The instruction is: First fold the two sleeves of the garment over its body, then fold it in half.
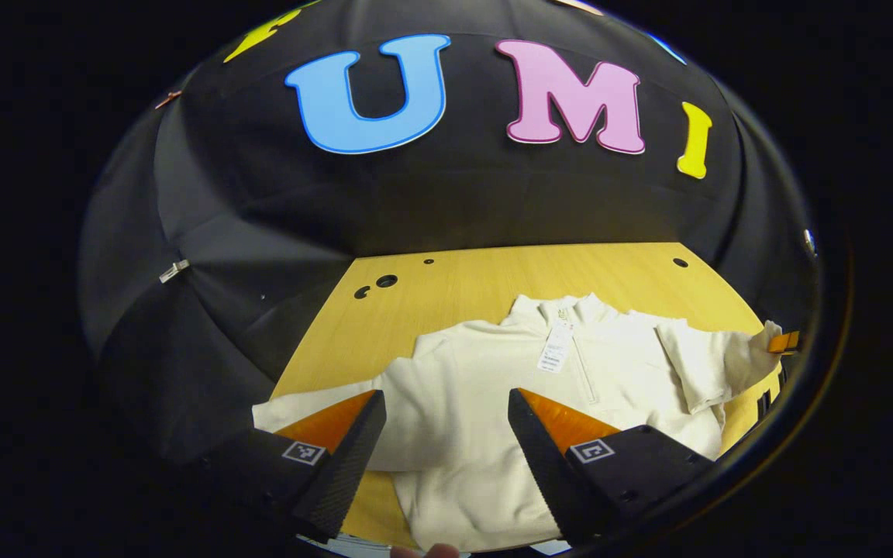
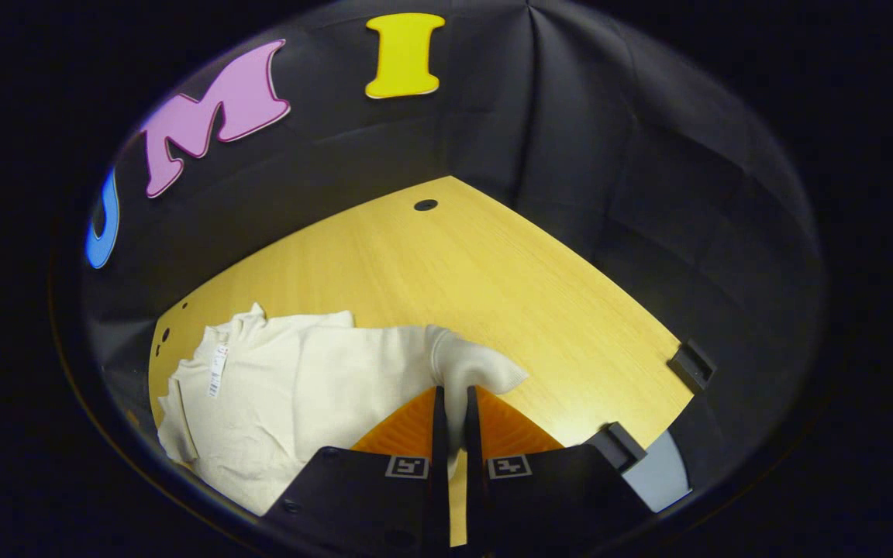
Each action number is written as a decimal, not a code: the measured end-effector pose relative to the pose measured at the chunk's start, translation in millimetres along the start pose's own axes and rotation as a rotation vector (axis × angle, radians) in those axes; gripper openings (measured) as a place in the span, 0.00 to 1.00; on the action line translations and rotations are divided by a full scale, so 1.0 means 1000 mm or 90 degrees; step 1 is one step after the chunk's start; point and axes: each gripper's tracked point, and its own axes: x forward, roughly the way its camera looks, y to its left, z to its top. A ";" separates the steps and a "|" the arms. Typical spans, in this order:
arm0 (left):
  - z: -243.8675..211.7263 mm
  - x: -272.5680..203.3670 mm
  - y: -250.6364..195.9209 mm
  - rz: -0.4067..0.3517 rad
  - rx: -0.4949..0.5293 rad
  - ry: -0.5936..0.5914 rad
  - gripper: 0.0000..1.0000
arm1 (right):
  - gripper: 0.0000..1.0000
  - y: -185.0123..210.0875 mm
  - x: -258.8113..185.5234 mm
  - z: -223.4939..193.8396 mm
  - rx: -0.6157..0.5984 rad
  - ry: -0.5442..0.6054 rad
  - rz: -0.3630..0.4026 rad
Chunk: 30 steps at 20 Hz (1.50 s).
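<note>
A cream long-sleeved garment (image 1: 493, 387) lies face up on the wooden table (image 1: 477, 287), collar toward the far wall. My left gripper (image 1: 445, 395) hovers open above its body, and one sleeve (image 1: 315, 407) stretches flat to the left under the left finger. The other sleeve (image 1: 710, 364) is raised at the right, where the right gripper (image 1: 784, 341) holds its end. In the right gripper view my right gripper (image 2: 454, 395) is shut on that sleeve's cuff (image 2: 477, 368), with cloth pinched between both fingers. The garment's body (image 2: 284, 387) spreads to its left.
A white hang tag (image 1: 556, 349) lies below the collar. The table has small holes (image 1: 386, 280) near its far edge. Two black brackets (image 2: 691, 364) (image 2: 617, 446) sit on the table's right edge. Bare wood (image 2: 493, 271) extends beyond the cuff.
</note>
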 end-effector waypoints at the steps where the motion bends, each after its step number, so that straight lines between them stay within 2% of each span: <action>1: 0.000 0.002 0.011 -0.003 -0.006 -0.003 0.98 | 0.13 0.018 -0.007 0.001 -0.002 -0.008 0.008; 8: -0.004 0.010 0.077 -0.014 -0.030 -0.027 0.98 | 0.13 0.137 -0.037 -0.008 -0.036 -0.032 0.064; 14: -0.021 0.016 0.133 0.011 -0.039 -0.022 0.99 | 0.13 0.212 -0.041 -0.034 -0.064 -0.016 0.102; 20: -0.041 0.024 0.196 0.059 -0.058 -0.035 0.98 | 0.13 0.255 -0.029 -0.067 -0.093 0.012 0.115; 24: -0.067 0.036 0.230 0.098 -0.063 -0.009 0.98 | 0.22 0.269 -0.013 -0.098 -0.103 0.060 0.116; 29: -0.093 0.049 0.255 0.126 -0.088 0.026 0.98 | 0.24 0.281 0.000 -0.136 -0.117 0.111 0.124; 30: -0.099 0.052 0.259 0.131 -0.094 0.034 0.98 | 0.12 0.283 0.002 -0.140 -0.121 0.116 0.127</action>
